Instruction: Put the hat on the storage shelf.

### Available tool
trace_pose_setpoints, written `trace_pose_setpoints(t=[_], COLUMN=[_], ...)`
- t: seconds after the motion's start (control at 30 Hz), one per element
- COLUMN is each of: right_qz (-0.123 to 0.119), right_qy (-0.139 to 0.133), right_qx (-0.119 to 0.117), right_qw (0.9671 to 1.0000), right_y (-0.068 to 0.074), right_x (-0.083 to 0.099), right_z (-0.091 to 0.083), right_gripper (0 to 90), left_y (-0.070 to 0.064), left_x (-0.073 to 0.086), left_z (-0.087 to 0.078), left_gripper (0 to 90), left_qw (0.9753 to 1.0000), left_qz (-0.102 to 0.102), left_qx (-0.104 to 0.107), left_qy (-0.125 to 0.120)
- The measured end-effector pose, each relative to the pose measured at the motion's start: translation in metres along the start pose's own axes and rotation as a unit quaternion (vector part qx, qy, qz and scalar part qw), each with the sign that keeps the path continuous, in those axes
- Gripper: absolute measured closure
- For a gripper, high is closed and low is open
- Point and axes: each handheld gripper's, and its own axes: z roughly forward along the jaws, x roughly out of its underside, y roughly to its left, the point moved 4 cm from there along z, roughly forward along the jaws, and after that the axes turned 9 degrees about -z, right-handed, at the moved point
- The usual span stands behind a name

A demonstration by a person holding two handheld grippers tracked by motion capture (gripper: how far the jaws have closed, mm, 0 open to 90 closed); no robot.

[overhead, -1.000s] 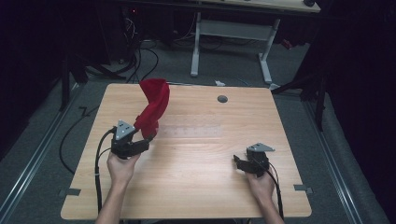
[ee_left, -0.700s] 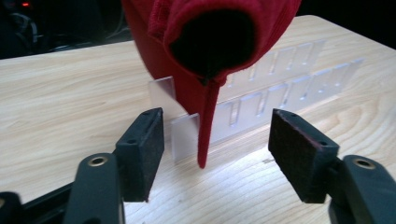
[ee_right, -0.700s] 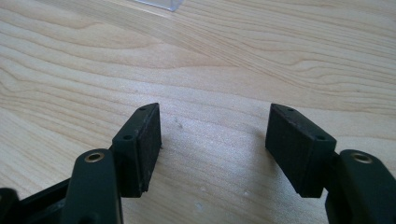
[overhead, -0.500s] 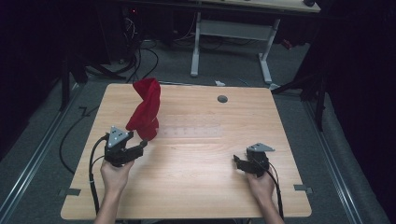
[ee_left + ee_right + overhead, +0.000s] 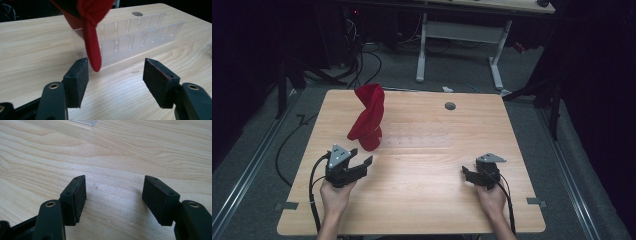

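A red cloth (image 5: 368, 120) rises in a twisted heap over the left end of a clear slotted plastic rack (image 5: 417, 141) on the wooden table (image 5: 422, 210). My left gripper (image 5: 361, 157) is open, just in front of the cloth and apart from it. In the left gripper view the red cloth (image 5: 92, 37) hangs down before the rack (image 5: 135, 37), its tip just beyond the open left gripper (image 5: 116, 72). My right gripper (image 5: 468, 175) rests open near the table's front right. In its own view the right gripper (image 5: 115, 192) holds nothing, with bare wood between the pads.
A round grey grommet hole (image 5: 450, 106) sits near the table's far edge. Behind the table stands a white desk frame (image 5: 457, 30), with cables (image 5: 357, 60) on the floor at the back left. Dark floor lies on both sides of the table.
My left gripper has let go of the red cloth, opened, and pulled back toward the front left. The cloth has shifted left and settled over the rack's end. The right gripper has not moved.
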Motion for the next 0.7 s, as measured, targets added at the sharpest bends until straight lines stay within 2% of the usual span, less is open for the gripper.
trace_pose_setpoints(t=[0.13,0.37,0.6,0.7], right_qz=[0.0,0.0,0.0,0.0], right_qy=[0.0,0.0,0.0,0.0], right_qx=[0.0,0.0,0.0,0.0], right_qw=[1.0,1.0,1.0,1.0], right_y=[0.0,0.0,0.0,0.0], right_x=[0.0,0.0,0.0,0.0], right_z=[0.0,0.0,0.0,0.0], right_gripper=[36.2,36.2,36.2,36.2], left_y=[-0.001,-0.004,-0.004,-0.002], left_x=[0.006,0.025,0.04,0.049], left_z=[0.0,0.003,0.007,0.009], left_gripper=[36.9,35.7,35.8,35.7], left_qw=[1.0,0.9996,0.999,0.9989], left_qz=[0.002,-0.015,-0.012,0.003], left_qx=[-0.002,0.004,0.001,-0.009], left_qy=[0.005,0.026,0.044,0.047])
